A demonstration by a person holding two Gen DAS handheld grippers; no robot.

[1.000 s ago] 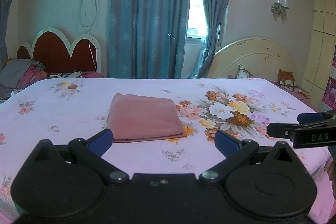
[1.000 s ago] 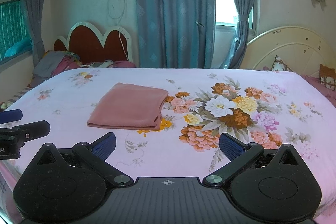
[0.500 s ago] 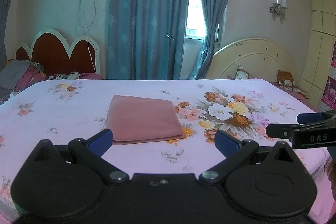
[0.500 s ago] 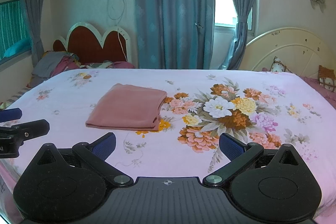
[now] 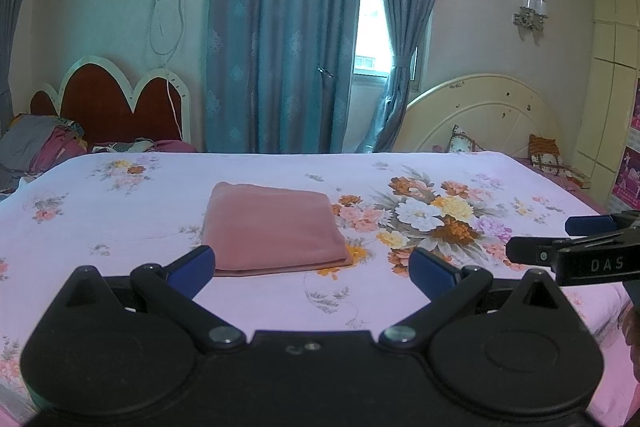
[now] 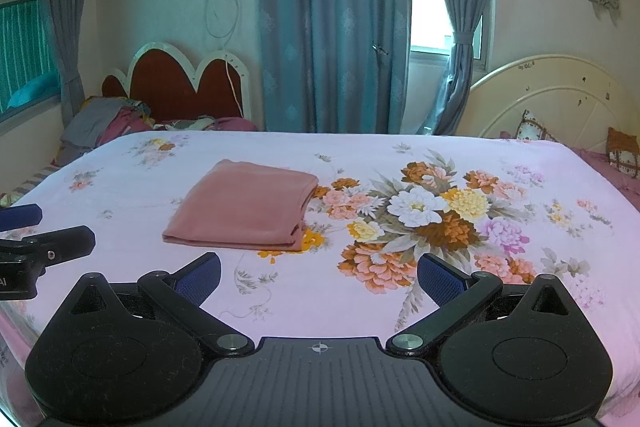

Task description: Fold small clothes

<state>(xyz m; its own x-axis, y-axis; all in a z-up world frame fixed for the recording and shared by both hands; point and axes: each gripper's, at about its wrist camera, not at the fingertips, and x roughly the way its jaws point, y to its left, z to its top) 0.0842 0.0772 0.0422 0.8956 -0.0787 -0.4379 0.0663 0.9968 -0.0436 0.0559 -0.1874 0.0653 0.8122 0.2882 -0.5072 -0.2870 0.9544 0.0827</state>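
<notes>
A pink cloth (image 5: 272, 229) lies folded into a flat rectangle on the floral bedsheet (image 5: 120, 227); it also shows in the right wrist view (image 6: 244, 207). My left gripper (image 5: 312, 269) is open and empty, held over the near edge of the bed just short of the cloth. My right gripper (image 6: 318, 279) is open and empty, to the right of the cloth and short of it. The right gripper's fingers (image 5: 532, 253) show at the right edge of the left wrist view.
The bed (image 6: 520, 287) carries a large flower print right of the cloth. A pile of clothes (image 5: 36, 147) lies at the far left by a red headboard (image 5: 112, 107). Cushions (image 5: 544, 155) and a cream headboard stand at the far right. Curtains (image 5: 280, 27) hang behind.
Both grippers have drawn back and risen very slightly, so the cloth sits a touch higher in both views. The cloth has not moved and both grippers stay open.
</notes>
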